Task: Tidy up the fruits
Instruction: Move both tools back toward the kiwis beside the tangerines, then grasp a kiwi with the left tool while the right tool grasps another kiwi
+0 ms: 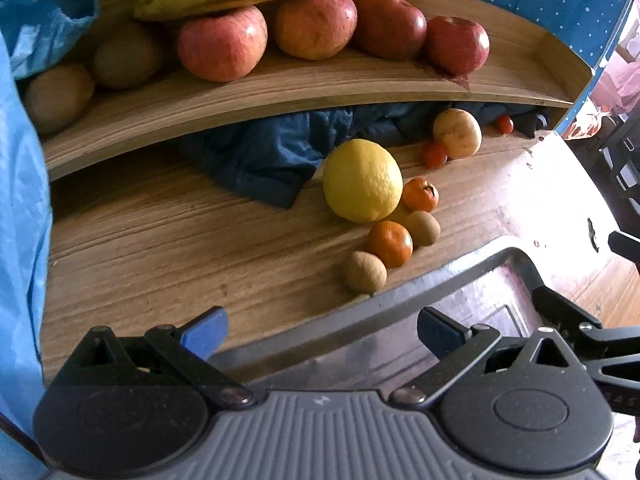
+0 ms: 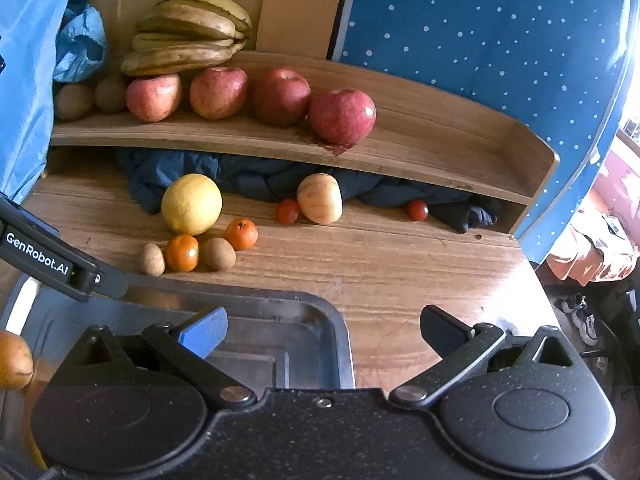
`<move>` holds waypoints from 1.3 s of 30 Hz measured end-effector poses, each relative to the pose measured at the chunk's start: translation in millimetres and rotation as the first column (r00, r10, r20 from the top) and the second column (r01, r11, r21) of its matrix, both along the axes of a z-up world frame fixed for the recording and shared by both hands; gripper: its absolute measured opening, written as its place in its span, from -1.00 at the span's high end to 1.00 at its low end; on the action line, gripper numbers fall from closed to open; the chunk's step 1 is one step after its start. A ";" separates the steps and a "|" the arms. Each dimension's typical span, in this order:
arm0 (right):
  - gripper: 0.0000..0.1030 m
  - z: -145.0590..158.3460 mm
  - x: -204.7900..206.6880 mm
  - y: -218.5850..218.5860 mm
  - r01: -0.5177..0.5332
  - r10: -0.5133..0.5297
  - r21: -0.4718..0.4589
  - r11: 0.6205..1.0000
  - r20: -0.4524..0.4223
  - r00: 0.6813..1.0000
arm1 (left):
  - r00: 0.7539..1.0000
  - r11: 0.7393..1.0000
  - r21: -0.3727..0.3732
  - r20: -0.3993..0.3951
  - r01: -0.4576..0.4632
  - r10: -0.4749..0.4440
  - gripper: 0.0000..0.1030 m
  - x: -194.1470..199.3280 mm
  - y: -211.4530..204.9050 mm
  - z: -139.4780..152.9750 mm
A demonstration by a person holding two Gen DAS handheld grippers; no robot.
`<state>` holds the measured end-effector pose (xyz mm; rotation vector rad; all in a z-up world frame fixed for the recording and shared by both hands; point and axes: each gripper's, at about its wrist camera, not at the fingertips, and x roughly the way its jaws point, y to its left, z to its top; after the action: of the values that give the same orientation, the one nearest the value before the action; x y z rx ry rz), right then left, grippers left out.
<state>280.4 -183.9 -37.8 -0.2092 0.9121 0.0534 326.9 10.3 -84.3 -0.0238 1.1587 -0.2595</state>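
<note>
A large yellow citrus [image 1: 363, 180] [image 2: 191, 203] lies on the wooden table with two mandarins [image 1: 390, 243] [image 2: 241, 233], two small brown fruits [image 1: 365, 271] [image 2: 218, 253], a pale apple [image 1: 457, 133] [image 2: 320, 198] and cherry tomatoes [image 2: 287, 211]. Several red apples [image 1: 223, 43] [image 2: 341, 116], bananas [image 2: 188, 32] and kiwis [image 2: 74, 100] sit on the raised shelf [image 1: 280, 92] [image 2: 440, 148]. My left gripper [image 1: 320, 334] is open and empty over a metal tray [image 1: 460, 312] [image 2: 320, 328]. My right gripper [image 2: 322, 332] is open and empty over the tray's right edge.
A dark blue cloth [image 1: 272, 152] [image 2: 256, 176] is bunched under the shelf. Blue plastic [image 1: 24, 200] hangs at the left. A blue dotted panel [image 2: 480, 32] stands behind the shelf. An orange-brown fruit [image 2: 14, 358] shows at the left edge of the right wrist view.
</note>
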 end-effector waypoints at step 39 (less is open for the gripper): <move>-0.16 -41.8 75.6 26.5 -0.121 0.142 0.146 0.982 -0.147 0.979 | 0.995 0.983 -0.173 -0.057 0.065 -0.076 0.01 38.6 8.7 -21.3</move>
<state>356.0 -157.4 -79.6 -0.1394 1.0468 0.2576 365.5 19.0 -105.7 -0.1432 1.1993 -0.4238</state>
